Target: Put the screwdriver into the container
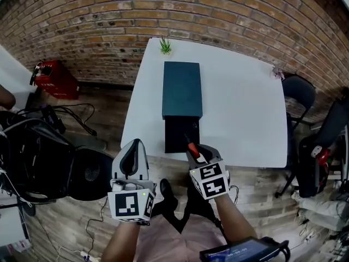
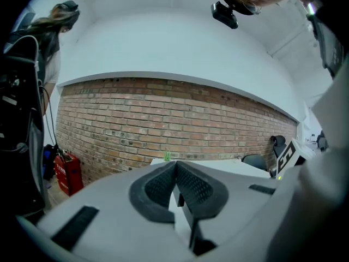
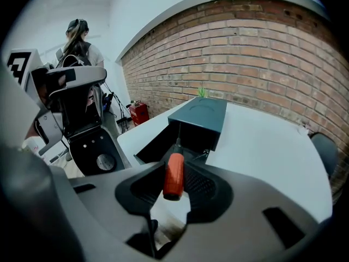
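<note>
Gripping the red-handled metal screwdriver, R gripper aims its long axis far & down, tip over black pulled-out drawer of dark teal box container on white table; L gripper closed, empty, near-left; small green plant at far edge

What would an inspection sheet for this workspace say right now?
Surface: white rectangular table.
Job's things: dark teal box container with its black drawer pulled open; red-handled screwdriver pointing at the drawer.
Clutter: small green plant at the table's far edge.
Grippers: right gripper shut on the screwdriver; left gripper shut, empty.
Cables: black cables on the wooden floor, left of the table.
Surroundings: brick wall, red case, black chair.
</note>
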Demonstrator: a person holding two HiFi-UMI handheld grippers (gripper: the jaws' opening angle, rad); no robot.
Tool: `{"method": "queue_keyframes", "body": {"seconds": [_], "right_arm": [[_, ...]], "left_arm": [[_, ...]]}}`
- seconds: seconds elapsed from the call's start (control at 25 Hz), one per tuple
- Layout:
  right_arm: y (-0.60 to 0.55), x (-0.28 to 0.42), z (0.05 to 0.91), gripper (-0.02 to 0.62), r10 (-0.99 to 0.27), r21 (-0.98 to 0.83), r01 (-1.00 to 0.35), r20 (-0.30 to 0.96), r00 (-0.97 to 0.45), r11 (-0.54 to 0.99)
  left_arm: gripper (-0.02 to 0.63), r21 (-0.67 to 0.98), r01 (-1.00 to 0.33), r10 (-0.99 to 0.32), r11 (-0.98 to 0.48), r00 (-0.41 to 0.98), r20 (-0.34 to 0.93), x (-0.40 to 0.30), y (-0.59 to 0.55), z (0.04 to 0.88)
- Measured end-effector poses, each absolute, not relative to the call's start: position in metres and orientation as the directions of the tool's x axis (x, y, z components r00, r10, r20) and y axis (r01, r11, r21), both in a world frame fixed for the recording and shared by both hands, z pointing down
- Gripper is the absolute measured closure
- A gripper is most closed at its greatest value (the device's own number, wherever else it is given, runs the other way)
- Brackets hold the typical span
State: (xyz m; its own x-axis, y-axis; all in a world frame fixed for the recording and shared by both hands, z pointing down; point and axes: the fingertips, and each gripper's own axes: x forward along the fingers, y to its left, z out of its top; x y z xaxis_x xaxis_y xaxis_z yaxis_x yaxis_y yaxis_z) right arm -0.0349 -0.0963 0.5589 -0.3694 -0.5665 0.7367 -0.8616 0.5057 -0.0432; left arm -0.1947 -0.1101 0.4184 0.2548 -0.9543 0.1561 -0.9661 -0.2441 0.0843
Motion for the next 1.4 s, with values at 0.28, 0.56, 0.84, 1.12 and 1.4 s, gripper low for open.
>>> {"method": "queue_keyframes", "body": {"seconds": [0.28, 0.56, 0.84, 1.12, 1.4], "right_arm": [[-0.112, -0.040, 0.574, 0.485, -0.514, -0.062, -0.850, 0.773, -0.372, 0.523], [-0.125, -0.041, 0.585, 0.483, -0.487, -0.056, -0.840, 0.793, -0.366, 0.540], [-0.134, -0.048, 0.594, 0.482, -0.464, -0.054, -0.832, 0.809, -0.360, 0.553], [-0.143, -0.054, 0.597, 0.480, -0.462, -0.031, -0.822, 0.815, -0.350, 0.568], [-0.141, -0.054, 0.599, 0.472, -0.454, -0.013, -0.813, 0.824, -0.338, 0.582]], "left_arm": [[0.594, 0.090, -0.966, -0.950, -0.244, 0.257, 0.176, -0.196, -0.132, 0.428], [0.594, 0.104, -0.964, -0.946, -0.244, 0.260, 0.195, -0.197, -0.148, 0.438], [0.594, 0.112, -0.964, -0.942, -0.242, 0.262, 0.212, -0.199, -0.162, 0.447], [0.594, 0.118, -0.965, -0.940, -0.233, 0.255, 0.225, -0.206, -0.172, 0.453], [0.594, 0.121, -0.965, -0.940, -0.234, 0.256, 0.225, -0.208, -0.176, 0.454]]}}
